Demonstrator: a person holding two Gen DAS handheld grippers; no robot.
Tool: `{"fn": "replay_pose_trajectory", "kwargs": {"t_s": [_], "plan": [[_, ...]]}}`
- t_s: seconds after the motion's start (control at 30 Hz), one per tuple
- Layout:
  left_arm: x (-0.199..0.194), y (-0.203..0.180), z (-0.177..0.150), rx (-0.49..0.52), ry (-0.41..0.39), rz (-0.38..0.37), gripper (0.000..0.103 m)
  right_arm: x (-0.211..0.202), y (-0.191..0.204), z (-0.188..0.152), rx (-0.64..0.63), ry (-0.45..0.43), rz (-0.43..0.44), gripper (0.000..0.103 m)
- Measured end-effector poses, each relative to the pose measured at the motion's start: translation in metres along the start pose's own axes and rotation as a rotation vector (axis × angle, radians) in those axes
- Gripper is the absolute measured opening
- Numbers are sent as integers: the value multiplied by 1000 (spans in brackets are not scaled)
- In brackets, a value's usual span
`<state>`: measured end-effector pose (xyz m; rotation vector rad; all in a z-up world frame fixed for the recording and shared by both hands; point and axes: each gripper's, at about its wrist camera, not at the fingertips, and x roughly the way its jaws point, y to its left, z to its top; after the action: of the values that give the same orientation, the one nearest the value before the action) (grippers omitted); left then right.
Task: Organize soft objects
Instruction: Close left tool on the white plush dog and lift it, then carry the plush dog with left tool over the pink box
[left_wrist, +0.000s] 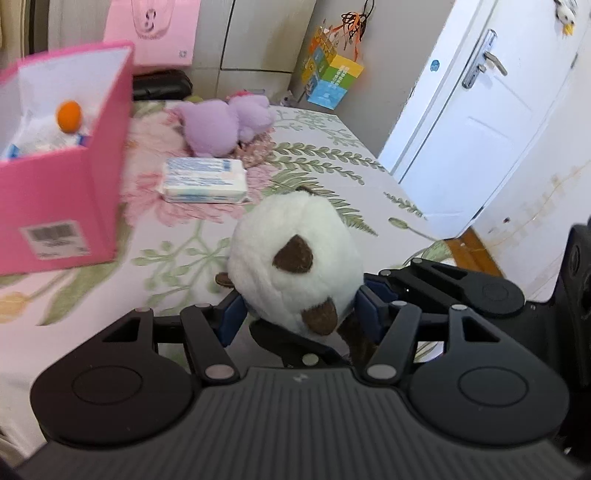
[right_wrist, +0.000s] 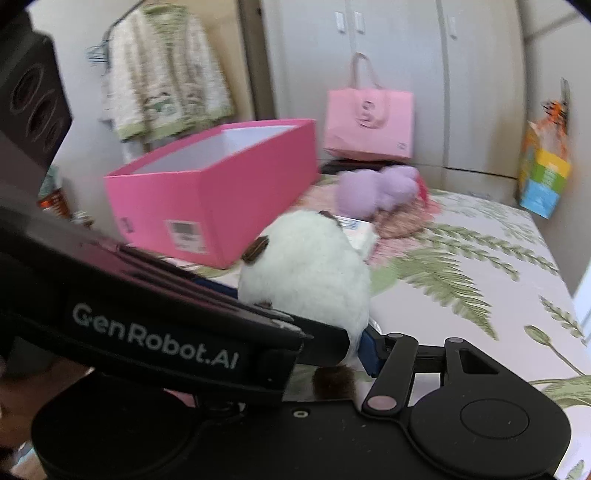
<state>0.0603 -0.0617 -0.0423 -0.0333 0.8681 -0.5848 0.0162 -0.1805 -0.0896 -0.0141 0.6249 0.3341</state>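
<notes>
Left gripper (left_wrist: 295, 314): your pads pinch the white plush (left_wrist: 295, 254) by its lower body, above the bed (left_wrist: 369, 192).
Right gripper (right_wrist: 354, 350): one blue pad presses the plush (right_wrist: 306, 273); the other side is hidden by the left gripper, so a grip looks likely.
Risk: the soft body may slip if your hands drift apart.
Box (left_wrist: 66, 199): ahead to the left, open.
Left view only: box contents, tissue pack (left_wrist: 205, 181).
Right view only: the box's far end.

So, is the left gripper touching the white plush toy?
Touching. In the left wrist view, the left gripper has its blue pads pressed into both sides of the white plush toy, with no gap.
</notes>
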Motion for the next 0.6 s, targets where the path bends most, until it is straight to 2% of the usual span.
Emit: {"fn": "replay_pose_trajectory", "kwargs": {"t_s": [0.4, 0.6], "plan": [[-76, 25, -10, -14, 30, 60, 62, -26, 60, 16, -62, -12, 160, 64], [-113, 45, 2, -28, -36, 75, 60, -27, 84, 44, -121, -73, 199, 64]]}}
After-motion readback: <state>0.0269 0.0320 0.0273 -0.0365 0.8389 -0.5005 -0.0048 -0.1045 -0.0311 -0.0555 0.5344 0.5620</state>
